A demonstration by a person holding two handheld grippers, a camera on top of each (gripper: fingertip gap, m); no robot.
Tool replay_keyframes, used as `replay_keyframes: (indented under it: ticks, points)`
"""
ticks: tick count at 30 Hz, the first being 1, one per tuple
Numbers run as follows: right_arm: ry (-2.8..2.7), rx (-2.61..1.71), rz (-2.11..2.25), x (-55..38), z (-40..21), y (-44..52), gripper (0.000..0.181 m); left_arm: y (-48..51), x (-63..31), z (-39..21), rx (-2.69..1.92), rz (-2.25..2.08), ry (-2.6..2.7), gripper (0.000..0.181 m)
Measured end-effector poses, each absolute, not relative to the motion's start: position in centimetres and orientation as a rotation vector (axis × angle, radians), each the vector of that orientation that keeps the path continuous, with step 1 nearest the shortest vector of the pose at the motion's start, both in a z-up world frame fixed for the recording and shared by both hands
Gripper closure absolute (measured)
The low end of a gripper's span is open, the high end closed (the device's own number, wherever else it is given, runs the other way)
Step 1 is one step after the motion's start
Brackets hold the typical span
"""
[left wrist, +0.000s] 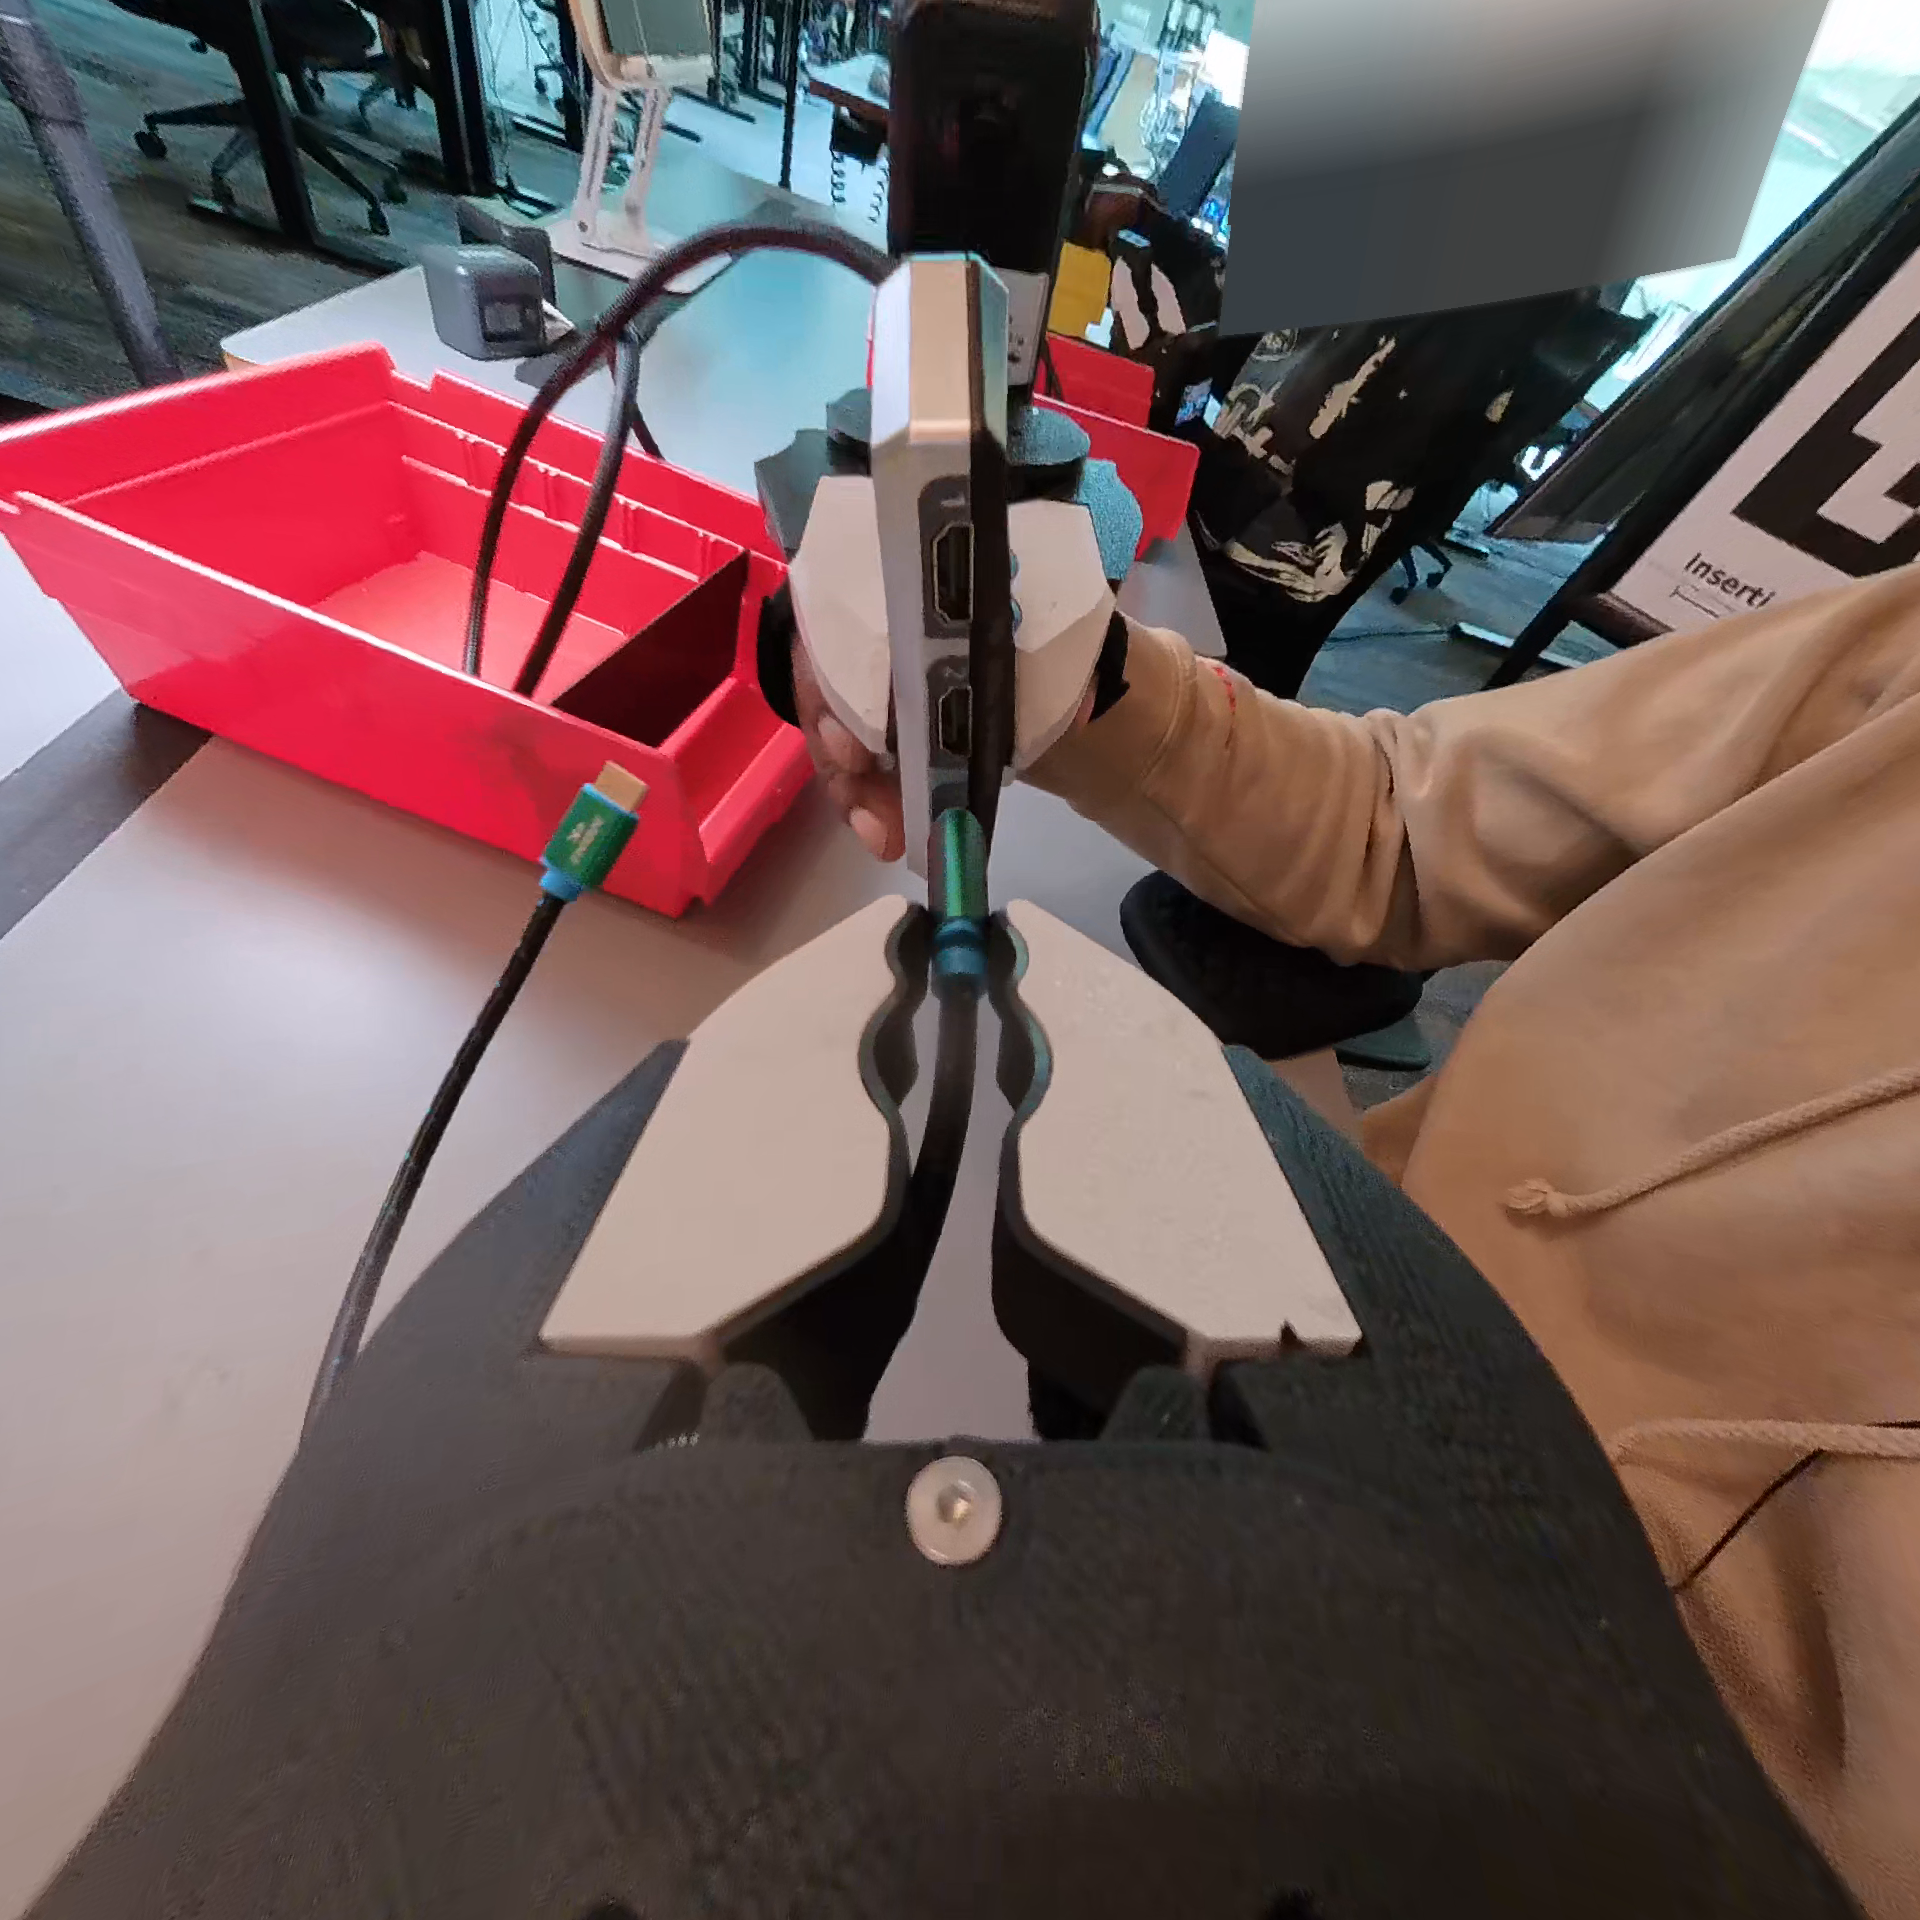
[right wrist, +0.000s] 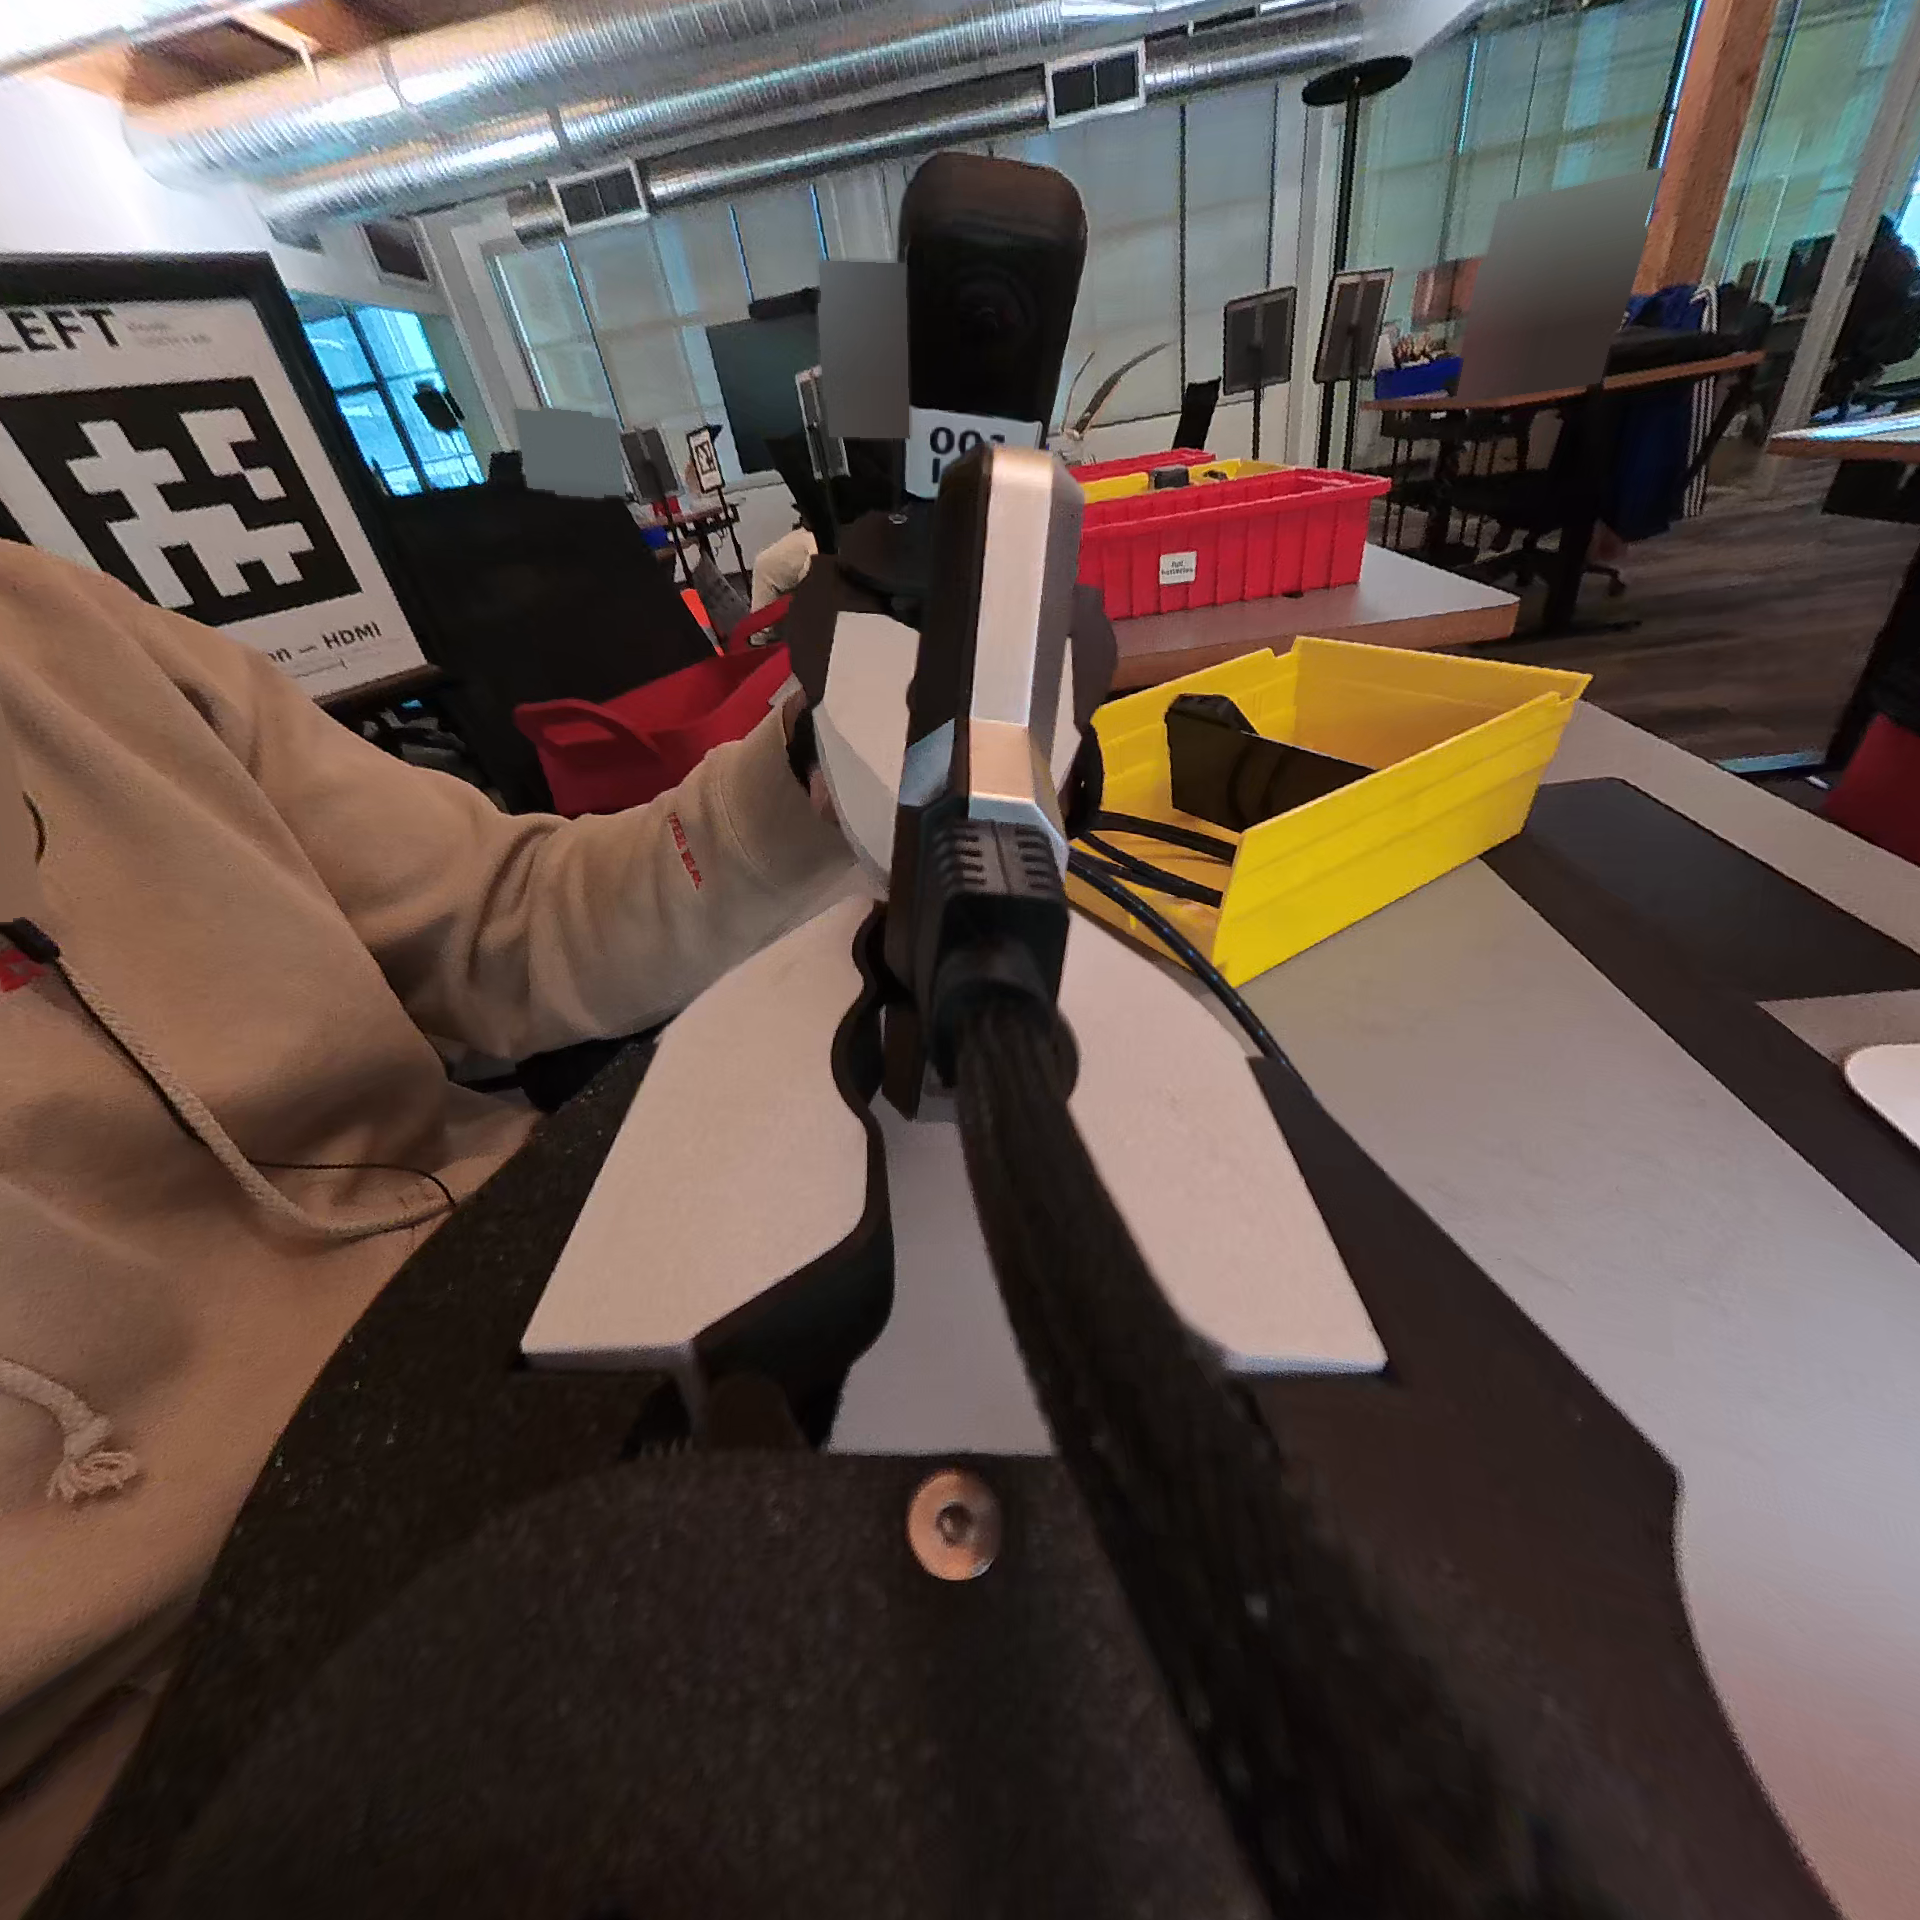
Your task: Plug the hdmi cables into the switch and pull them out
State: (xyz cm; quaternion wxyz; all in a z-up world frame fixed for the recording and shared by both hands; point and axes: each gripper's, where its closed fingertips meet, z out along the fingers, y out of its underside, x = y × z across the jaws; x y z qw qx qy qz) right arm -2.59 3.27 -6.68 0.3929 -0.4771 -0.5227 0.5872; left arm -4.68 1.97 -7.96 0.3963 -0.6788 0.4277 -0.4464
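Leftmost, a red bin (left wrist: 343,582) on the table (left wrist: 208,1039), with a loose green plug (left wrist: 594,840) against it. Centre: left gripper (left wrist: 953,920) pinched on a green HDMI plug (left wrist: 952,862) seated in the switch's (left wrist: 940,582) lowest port. Right gripper (right wrist: 961,997) clamps the switch's other end, beside its black cable (right wrist: 1039,1195); yellow bin (right wrist: 1340,790) further right.

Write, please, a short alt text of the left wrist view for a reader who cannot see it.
The left gripper is shut on a green HDMI plug seated in the lowest port of a silver switch, which the right gripper holds upright opposite. A second green plug lies loose on the table beside a red bin.
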Motion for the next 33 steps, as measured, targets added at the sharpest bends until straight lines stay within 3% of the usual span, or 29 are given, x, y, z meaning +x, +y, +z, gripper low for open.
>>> replay_keyframes:
  ticks: [16, 26, 30, 33]
  points:
    - [-1.415, -1.300, 1.386, -2.7, -8.2, 3.5, 0.159, 2.4, -4.3, -9.2, -1.771, -1.054, 1.091, 0.170]
    - [-1.197, -1.298, 1.466, -2.7, -6.1, 5.1, 0.142, 3.4, -5.2, -8.3, -1.741, -1.047, 0.985, 0.169]
    - [-1.122, -1.283, 1.516, -2.8, -5.6, 5.6, 0.157, 3.4, -4.8, -8.5, -1.723, -0.967, 1.034, 0.169]
    - [-1.138, -1.254, 1.525, -2.6, -5.4, 5.3, 0.158, 3.3, -4.7, -8.1, -1.706, -0.963, 1.036, 0.169]
